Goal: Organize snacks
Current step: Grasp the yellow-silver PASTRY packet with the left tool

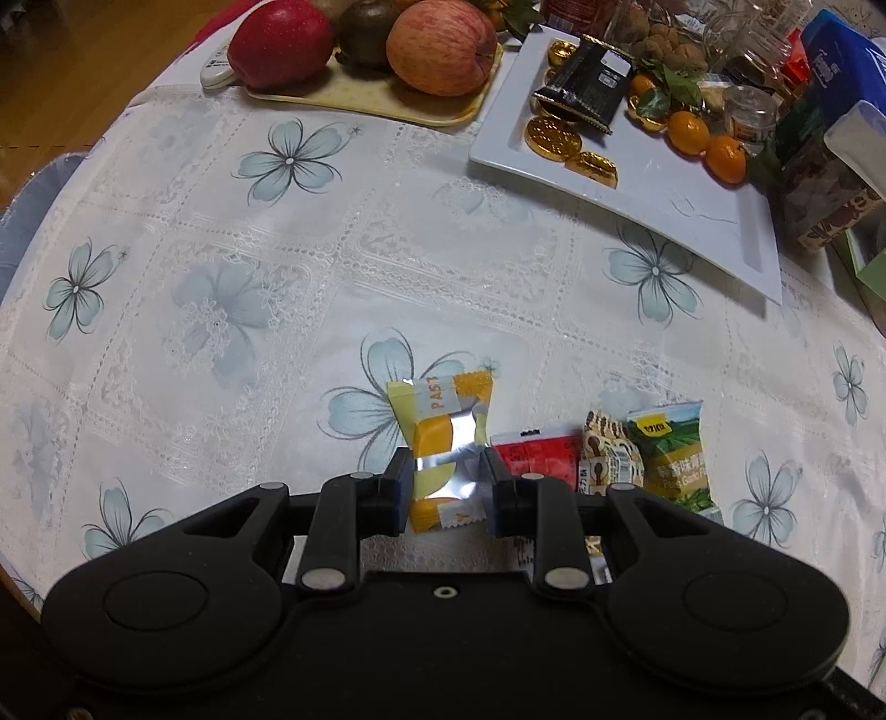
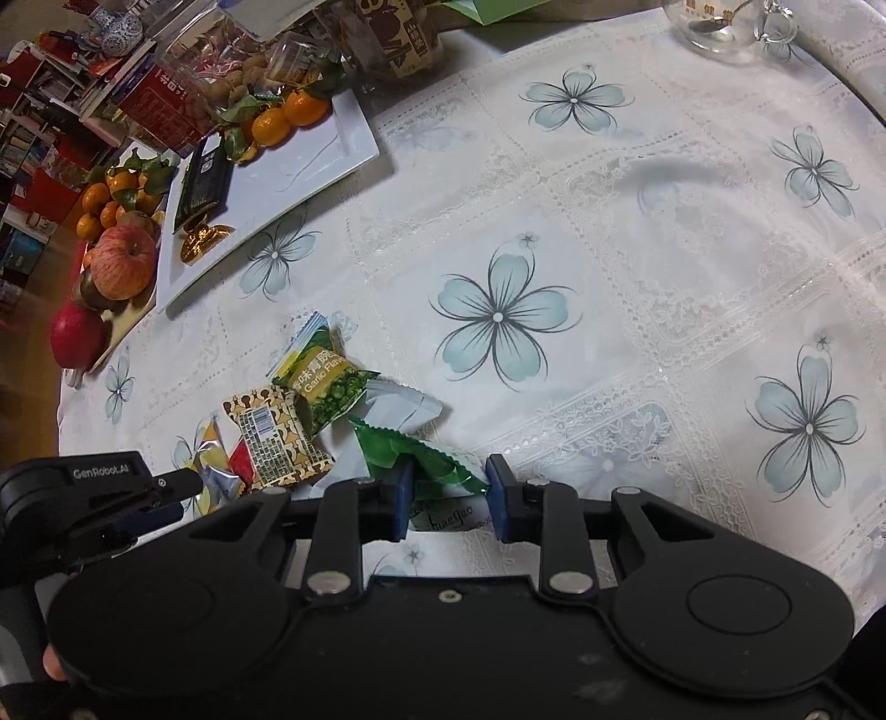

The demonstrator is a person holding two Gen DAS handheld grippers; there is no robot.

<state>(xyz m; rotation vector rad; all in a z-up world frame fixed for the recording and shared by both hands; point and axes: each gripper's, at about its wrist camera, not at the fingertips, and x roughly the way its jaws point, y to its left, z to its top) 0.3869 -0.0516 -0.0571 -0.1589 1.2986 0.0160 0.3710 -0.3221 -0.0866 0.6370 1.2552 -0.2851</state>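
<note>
My left gripper [image 1: 447, 471] is shut on a yellow pastry packet [image 1: 440, 437], pinched at its middle on the flowered tablecloth. Right of it lie a red packet [image 1: 534, 451], a brown patterned packet [image 1: 609, 457] and a green garlic-pea packet [image 1: 673, 457]. My right gripper [image 2: 449, 487] is shut on a green and white packet [image 2: 437, 471]. In the right wrist view the garlic-pea packet [image 2: 326, 382] and brown packet [image 2: 274, 437] lie left of it, and the left gripper's body [image 2: 99, 493] sits at the far left. A white tray [image 1: 637, 183] holds gold coins and a black packet [image 1: 587, 83].
A yellow fruit tray with apples [image 1: 437, 47] stands at the back left. Small oranges [image 1: 703, 141] lie on the white tray. Jars and boxes [image 1: 830, 111] crowd the back right. A glass cup [image 2: 720, 25] stands at the far side in the right wrist view.
</note>
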